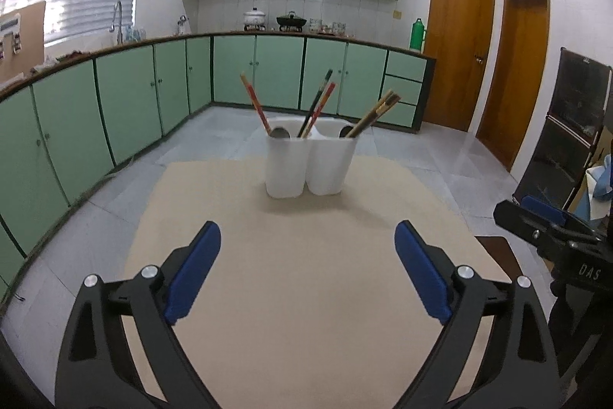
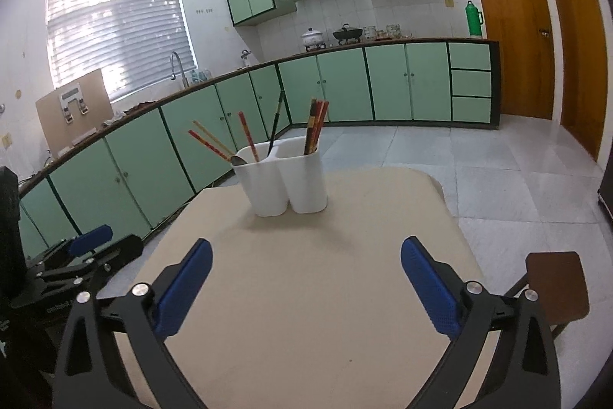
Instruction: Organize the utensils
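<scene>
Utensil holder [image 1: 306,163], white, two compartments, standing at centre frame on the tan table [image 1: 306,294].

Chopsticks [image 1: 318,108] and spoons [image 1: 279,132] already stand in both compartments; I see none loose on the table. My left gripper [image 1: 307,236] and right gripper [image 2: 306,253] hang wide open, holding nothing, low in frame and well apart from the holder. I judge sorting nearly done or about to start; next move calls for a reach forward to the stems.

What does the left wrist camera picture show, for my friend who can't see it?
A white two-cup utensil holder stands on a beige table, holding chopsticks and spoons. The open left gripper points at it, empty. Green kitchen cabinets line the walls behind.
</scene>
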`<action>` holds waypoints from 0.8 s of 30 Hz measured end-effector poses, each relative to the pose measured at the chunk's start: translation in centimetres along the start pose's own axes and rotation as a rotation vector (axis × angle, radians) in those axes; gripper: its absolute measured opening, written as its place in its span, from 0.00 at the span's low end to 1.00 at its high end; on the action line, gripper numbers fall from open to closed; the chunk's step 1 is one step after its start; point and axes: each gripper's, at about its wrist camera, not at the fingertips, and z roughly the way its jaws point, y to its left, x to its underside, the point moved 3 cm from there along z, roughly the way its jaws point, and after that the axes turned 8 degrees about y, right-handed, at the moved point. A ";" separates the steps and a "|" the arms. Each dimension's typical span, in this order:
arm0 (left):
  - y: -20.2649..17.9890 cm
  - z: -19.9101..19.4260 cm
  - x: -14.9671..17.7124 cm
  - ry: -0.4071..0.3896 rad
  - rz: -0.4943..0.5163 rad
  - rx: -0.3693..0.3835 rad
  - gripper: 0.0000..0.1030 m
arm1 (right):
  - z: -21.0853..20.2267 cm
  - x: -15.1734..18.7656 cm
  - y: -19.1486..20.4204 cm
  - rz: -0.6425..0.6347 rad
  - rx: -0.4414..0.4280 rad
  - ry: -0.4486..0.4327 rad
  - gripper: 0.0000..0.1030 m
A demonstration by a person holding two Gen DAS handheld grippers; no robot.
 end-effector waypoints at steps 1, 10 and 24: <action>-0.2 -0.5 -0.3 -0.012 0.002 -0.006 0.87 | -0.3 -0.1 0.1 -0.003 -0.001 -0.005 0.94; -1.0 -4.8 -2.4 -0.095 0.000 -0.023 0.87 | -4.1 -2.1 3.1 -0.093 -0.005 -0.068 0.94; -1.6 -8.3 -3.3 -0.170 0.019 -0.056 0.87 | -6.4 -3.2 5.1 -0.156 0.016 -0.123 0.94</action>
